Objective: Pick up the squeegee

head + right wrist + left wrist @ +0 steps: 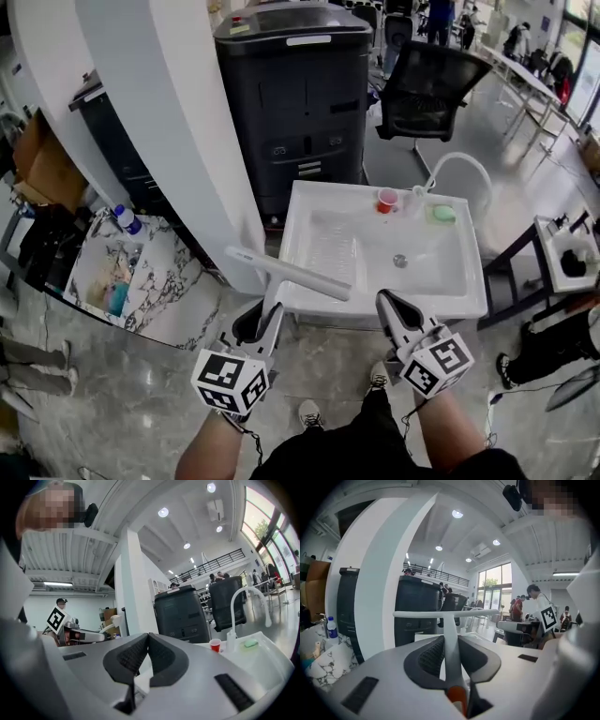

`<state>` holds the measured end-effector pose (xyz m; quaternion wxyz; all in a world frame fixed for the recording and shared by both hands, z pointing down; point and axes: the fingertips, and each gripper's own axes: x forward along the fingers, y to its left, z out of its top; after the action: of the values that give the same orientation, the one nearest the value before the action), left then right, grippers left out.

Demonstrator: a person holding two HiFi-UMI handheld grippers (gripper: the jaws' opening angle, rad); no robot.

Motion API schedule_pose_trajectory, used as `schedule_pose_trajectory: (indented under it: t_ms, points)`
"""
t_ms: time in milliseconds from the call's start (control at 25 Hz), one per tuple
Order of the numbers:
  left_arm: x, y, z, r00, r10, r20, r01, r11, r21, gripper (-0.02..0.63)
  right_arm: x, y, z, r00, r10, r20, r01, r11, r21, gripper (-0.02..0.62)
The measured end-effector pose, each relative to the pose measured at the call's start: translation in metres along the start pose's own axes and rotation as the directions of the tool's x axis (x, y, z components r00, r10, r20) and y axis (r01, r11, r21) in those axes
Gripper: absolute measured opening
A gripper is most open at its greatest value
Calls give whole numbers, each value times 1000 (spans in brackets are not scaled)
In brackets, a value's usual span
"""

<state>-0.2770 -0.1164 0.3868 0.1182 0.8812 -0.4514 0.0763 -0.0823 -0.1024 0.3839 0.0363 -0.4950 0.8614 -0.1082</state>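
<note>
1. Head view: a grey marbled floor carries a white sink (469,298) on a stand. A white slanted column (178,122) stands at the left, and a dark grey machine (300,103) and a black office chair (427,89) stand behind the sink. A red cup (386,200) stands on the sink's back rim. Both forearms reach up from the bottom edge, side by side, with the marker cubes nearest the body. The left tongs (272,314) point at the sink's front-left corner and are clamped on the squeegee (286,273). Its handle runs straight out from the tongs. Its long blade bar lies crosswise, slanting from upper left to lower right over that corner. The right tongs (387,302) point at the sink's front rim, apart from the squeegee.

2. Left gripper view: the column and the dark machine fill the background under a high white ceiling. The left tongs (450,639) grip the squeegee (422,614) by its pale handle, which rises between the ribbed pads. The blade bar sits level across the top, forming a T.

3. Right gripper view: the same hall, with the machine (180,613), the chair (227,602), a white curved tap (243,606) and the red cup (215,645) ahead. The right tongs (148,637) are closed together, pads meeting, with nothing between them.
</note>
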Motion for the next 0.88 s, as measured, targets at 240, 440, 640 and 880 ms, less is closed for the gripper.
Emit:
schedule_pose_trajectory:
  t_ms: [240, 440, 640, 880]
  points:
    - [1, -35, -5, 995, -96, -4, 96, 995, -8, 92, -57, -1, 4, 992, -125, 14, 125, 992, -10, 17]
    - [6, -68, -4, 990, -138, -3, 138, 990, -5, 92, -91, -12, 11, 985, -171, 31, 172, 985, -13, 17]
    - [13, -93, -5, 992, -129, -4, 129, 992, -16, 92, -112, -26, 21, 987, -157, 42, 158, 987, -18, 17]
    - [19, -136, -4, 996, -86, 8, 86, 996, -26, 92, -141, -47, 30, 994, -106, 39, 107, 994, -23, 17]
